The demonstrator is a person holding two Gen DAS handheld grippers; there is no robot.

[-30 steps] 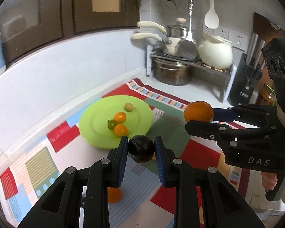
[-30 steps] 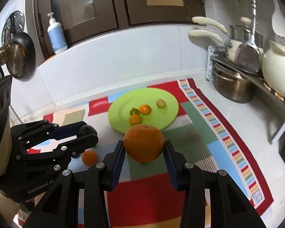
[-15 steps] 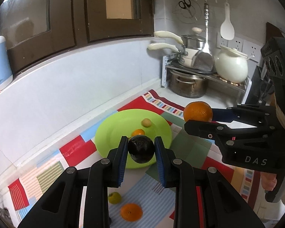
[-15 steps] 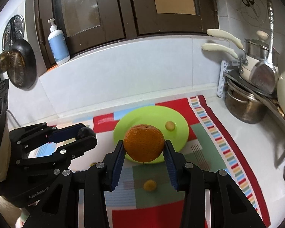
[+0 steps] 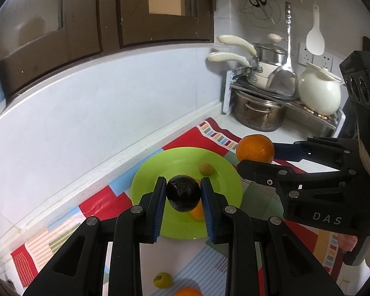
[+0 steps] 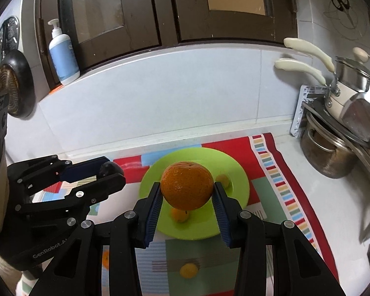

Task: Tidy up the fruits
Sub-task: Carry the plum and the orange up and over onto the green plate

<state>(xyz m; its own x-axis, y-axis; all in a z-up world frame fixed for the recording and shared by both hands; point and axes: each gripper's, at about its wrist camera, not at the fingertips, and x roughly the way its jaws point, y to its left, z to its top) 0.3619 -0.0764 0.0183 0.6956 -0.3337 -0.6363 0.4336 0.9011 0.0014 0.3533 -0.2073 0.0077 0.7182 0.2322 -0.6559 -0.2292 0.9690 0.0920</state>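
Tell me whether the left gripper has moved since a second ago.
Yes. The left gripper, shut on the dark fruit, has drawn back from the green plate, with more wall and mat now showing.

A white counter (image 6: 278,145) is carrying a bright patchwork mat (image 6: 271,190) — a green plate (image 6: 239,180) is sitting on it, with small loose fruits lying on the mat just beside it. A steel pot (image 6: 325,153) is standing on the bare counter — apart from the mat.

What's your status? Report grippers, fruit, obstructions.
Left gripper shut on dark fruit. Right gripper shut on orange. Both above green plate. Nothing blocking it.
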